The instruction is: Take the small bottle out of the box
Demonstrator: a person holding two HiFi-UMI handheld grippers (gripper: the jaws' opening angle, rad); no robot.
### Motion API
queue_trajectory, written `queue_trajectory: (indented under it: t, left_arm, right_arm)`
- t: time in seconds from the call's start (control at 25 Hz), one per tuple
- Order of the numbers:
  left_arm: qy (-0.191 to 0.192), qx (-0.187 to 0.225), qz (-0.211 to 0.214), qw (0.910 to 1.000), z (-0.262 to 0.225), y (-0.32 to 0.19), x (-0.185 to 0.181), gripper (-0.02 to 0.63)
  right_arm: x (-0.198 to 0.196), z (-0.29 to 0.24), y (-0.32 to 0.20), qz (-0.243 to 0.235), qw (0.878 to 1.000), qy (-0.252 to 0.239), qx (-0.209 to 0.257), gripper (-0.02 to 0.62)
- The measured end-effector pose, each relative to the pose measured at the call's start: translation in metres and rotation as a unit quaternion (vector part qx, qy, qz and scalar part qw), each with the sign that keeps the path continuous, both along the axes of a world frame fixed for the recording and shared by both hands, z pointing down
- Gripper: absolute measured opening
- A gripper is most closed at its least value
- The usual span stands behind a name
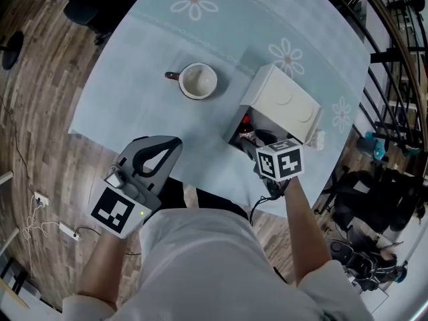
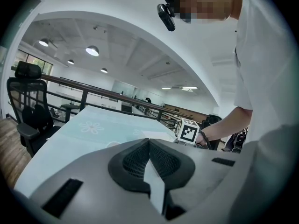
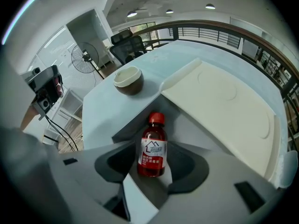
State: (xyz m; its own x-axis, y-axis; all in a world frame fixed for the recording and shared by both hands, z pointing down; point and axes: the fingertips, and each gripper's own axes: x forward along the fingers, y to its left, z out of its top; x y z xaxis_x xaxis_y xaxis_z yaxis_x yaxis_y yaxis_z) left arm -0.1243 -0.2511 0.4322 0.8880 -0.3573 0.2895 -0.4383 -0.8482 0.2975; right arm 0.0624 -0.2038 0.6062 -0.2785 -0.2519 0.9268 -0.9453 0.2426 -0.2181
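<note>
Table point(image 1: 154, 59): covered with a pale blue cloth printed with daisies; fills the centre of the head view.
Box point(image 1: 284, 102): white, right of centre in the head view, lid raised and leaning toward the upper right.
Bottle point(image 3: 152, 150): small, red cap, red contents, white label. Inside the open box, at lower centre of the right gripper view, cap toward the top of the frame. Partly visible in the box opening in the head view point(image 1: 246, 132).
Right gripper point(image 3: 154, 146): pointed steeply down into the box. Jaws spread wide, one on each side of the bottle, no pad seen pressing on it. Marker cube point(image 1: 281, 159) covers the jaws in the head view.
Left gripper point(image 2: 148, 141): lower left of the head view point(image 1: 175, 141), over the near table edge, well apart from the box. Jaws closed tip to tip, nothing held.
Cup point(image 1: 198, 81): white inside, brown outside, just left of the box, not touching it.
</note>
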Motion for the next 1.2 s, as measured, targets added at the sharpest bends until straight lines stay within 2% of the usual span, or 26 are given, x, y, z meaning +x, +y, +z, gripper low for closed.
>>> queue_trajectory:
  t: [0.24, 0.72, 1.2]
  left_arm:
    - [0.002, -0.005, -0.002, 1.0000, 0.005, -0.004, -0.002, 0.021]
    - [0.003, -0.013, -0.009, 0.9999, 0.016, -0.014, -0.011, 0.021]
    - [-0.002, -0.011, -0.010, 0.9999, 0.013, -0.016, -0.015, 0.021]
  right_arm:
    - [-0.001, 0.009, 0.000, -0.005, 1.000, 0.011, -0.024, 0.242]
    - [0.003, 0.028, 0.004, 0.002, 0.997, 0.034, -0.065, 0.245]
    - [0.004, 0.032, 0.006, 0.007, 0.996, 0.041, -0.076, 0.232]
